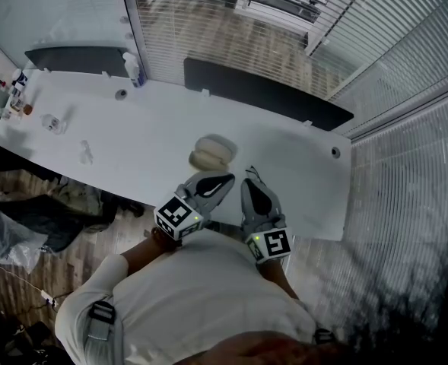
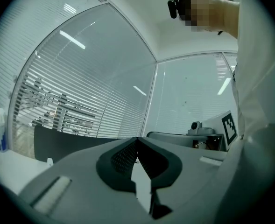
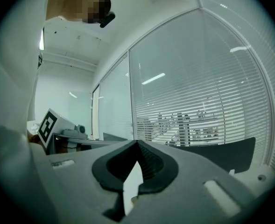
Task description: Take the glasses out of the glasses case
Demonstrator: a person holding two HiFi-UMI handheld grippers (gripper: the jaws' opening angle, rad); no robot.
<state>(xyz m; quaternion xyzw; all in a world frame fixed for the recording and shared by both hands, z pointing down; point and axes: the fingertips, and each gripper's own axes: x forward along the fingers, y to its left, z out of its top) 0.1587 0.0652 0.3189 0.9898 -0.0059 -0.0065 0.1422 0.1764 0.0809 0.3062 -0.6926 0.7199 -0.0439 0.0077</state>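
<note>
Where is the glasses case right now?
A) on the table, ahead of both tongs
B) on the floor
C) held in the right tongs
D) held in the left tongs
A: the glasses case lies on the white table just beyond the left tongs and right tongs, both shut and empty.

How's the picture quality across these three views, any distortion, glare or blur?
Head view: fisheye bows the table edge, the case looks soft, the lower right corner is a dark smear. Left gripper view: round black vignette, light streaks on the glass. Right gripper view: same vignette, blinds curved.
</note>
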